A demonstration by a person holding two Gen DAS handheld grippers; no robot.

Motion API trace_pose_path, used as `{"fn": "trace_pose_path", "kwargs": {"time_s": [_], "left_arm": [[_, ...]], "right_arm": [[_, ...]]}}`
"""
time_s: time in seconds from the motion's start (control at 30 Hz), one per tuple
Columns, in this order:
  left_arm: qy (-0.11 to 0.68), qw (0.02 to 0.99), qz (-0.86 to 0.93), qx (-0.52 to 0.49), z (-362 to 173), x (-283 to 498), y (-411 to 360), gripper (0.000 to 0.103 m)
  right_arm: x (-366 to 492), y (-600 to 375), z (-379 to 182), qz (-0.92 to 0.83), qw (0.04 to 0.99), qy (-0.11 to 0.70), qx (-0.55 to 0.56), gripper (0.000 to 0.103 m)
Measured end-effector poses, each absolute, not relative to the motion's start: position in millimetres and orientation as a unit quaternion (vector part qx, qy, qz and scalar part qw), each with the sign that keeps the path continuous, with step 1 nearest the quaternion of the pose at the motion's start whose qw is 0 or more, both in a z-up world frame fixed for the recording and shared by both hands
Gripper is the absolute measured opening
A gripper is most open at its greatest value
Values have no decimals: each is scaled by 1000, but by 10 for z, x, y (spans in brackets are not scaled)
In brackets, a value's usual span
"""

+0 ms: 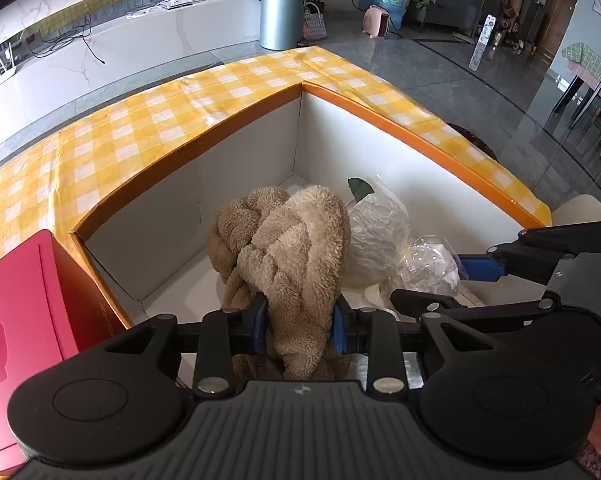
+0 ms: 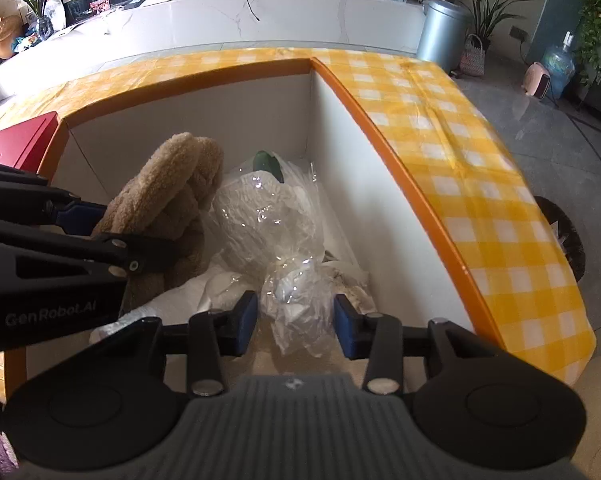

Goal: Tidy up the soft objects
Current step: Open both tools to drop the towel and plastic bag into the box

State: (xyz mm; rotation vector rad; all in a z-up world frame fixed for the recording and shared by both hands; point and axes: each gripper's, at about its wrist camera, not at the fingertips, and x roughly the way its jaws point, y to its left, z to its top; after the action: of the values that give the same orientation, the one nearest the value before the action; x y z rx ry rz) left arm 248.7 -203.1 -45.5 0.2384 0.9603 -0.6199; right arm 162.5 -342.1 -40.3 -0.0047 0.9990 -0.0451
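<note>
Left wrist view: knotted plush cushion [image 1: 288,248] pinched in left gripper [image 1: 300,326], lowered inside orange-rimmed box [image 1: 400,110]; plastic-wrapped bundle [image 2: 296,304] between right gripper [image 2: 296,326] pads, gaps showing, apparently released; placing step, next likely opening and withdrawing upward.

Yellow checked table [image 1: 112,136], orange-rimmed box [image 1: 236,114], red box [image 1: 24,320] on it

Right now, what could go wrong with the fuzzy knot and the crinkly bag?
The fuzzy knot may snag on the left gripper, whose jaws hug it closely. The crinkly bag sits loose between the right gripper jaws and could lift back out of the orange box.
</note>
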Motion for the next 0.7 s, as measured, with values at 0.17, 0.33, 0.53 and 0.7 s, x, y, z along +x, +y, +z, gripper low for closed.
{"fn": "trace_pose_path", "kwargs": {"time_s": [0.17, 0.33, 0.53, 0.7], "left_arm": [[442, 844, -285, 103, -376, 2444, -1995, 50], [421, 853, -294, 86, -174, 2385, -1914, 61], [382, 870, -297, 89, 81, 2175, -1835, 61], [330, 891, -299, 90, 232, 1876, -1689, 61]], "right_arm": [[1549, -3446, -326, -33, 884, 466, 1, 62], [1447, -3427, -186, -45, 894, 445, -16, 70], [1274, -3412, 1, -50, 905, 421, -10, 74], [1027, -3323, 197, -58, 925, 375, 1, 80]]}}
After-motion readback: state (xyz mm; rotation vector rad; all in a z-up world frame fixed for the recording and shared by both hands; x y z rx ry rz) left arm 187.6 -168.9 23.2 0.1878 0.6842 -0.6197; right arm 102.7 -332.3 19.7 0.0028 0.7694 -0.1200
